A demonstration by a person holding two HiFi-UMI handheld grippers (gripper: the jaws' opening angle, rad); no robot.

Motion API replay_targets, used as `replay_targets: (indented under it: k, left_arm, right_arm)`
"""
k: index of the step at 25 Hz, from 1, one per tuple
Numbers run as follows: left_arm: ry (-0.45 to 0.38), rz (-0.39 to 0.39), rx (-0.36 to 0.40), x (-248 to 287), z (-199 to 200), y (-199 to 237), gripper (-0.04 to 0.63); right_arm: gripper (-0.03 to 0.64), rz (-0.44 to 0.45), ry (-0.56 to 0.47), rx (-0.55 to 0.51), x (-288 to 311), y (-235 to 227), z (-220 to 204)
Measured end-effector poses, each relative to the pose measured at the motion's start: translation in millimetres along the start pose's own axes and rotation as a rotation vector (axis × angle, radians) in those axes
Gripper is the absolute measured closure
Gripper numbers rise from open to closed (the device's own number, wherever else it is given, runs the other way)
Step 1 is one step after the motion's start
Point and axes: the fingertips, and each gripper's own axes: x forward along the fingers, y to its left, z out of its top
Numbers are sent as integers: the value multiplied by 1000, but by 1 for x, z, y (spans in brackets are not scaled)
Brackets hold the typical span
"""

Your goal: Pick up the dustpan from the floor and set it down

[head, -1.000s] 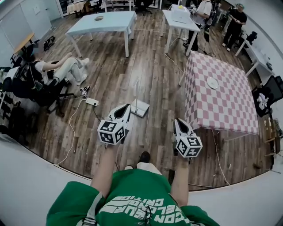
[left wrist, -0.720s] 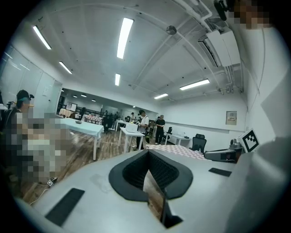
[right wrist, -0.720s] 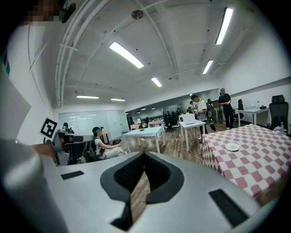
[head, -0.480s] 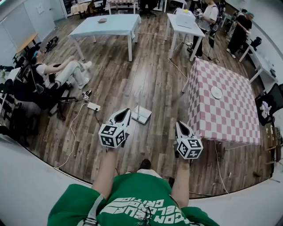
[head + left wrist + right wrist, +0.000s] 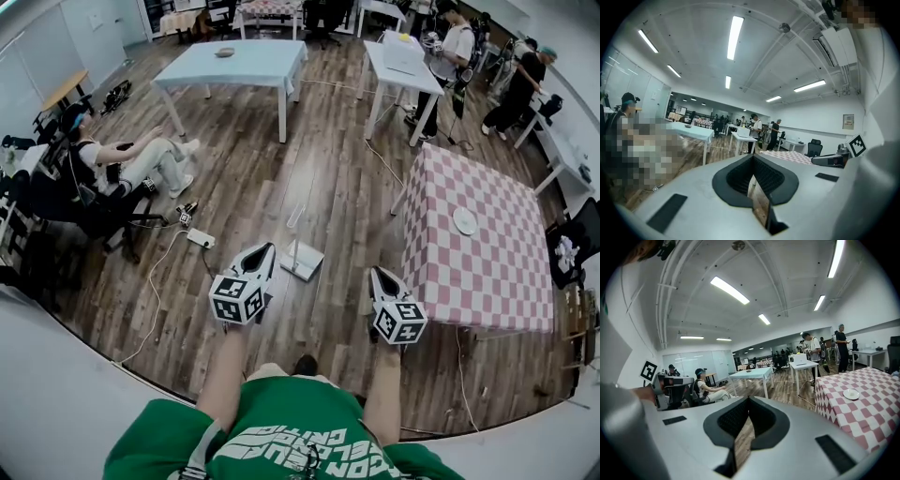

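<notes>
Ceiling strip lights (image 5: 735,37) keep my room evenly bright; shadows are soft, fisheye bends every edge, corners go black, close foreground looks blurry.

I have open floor (image 5: 328,178) ahead to the dustpan (image 5: 302,261), hemmed by the checked table (image 5: 487,267) right and power strip (image 5: 200,238) left.

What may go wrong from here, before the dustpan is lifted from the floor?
1. The left gripper and the right gripper are both shut; if they do not open, they may knock over the dustpan, whose thin handle stands upright.
2. A power strip and its white cable lie on the floor left of the dustpan; a foot might catch them.
3. The checkered table stands close on the right; the right gripper may bump it.
</notes>
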Motion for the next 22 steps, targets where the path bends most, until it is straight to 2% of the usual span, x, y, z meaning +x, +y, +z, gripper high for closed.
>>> replay_targets:
  k: [6, 11, 17, 22]
  left_arm:
    - [-1, 11, -20, 6, 3, 17, 591]
    - [-23, 3, -69, 16, 11, 44, 591]
    - [-7, -63, -78, 62, 19, 94, 591]
    - [4, -139, -52, 110, 48, 156, 591]
  right_arm:
    - [609, 19, 19, 0, 25, 3, 5]
    - [609, 20, 36, -13, 54, 10, 10]
    - [609, -48, 32, 4, 109, 7, 24]
    - [609, -102, 15, 13, 178, 22, 46]
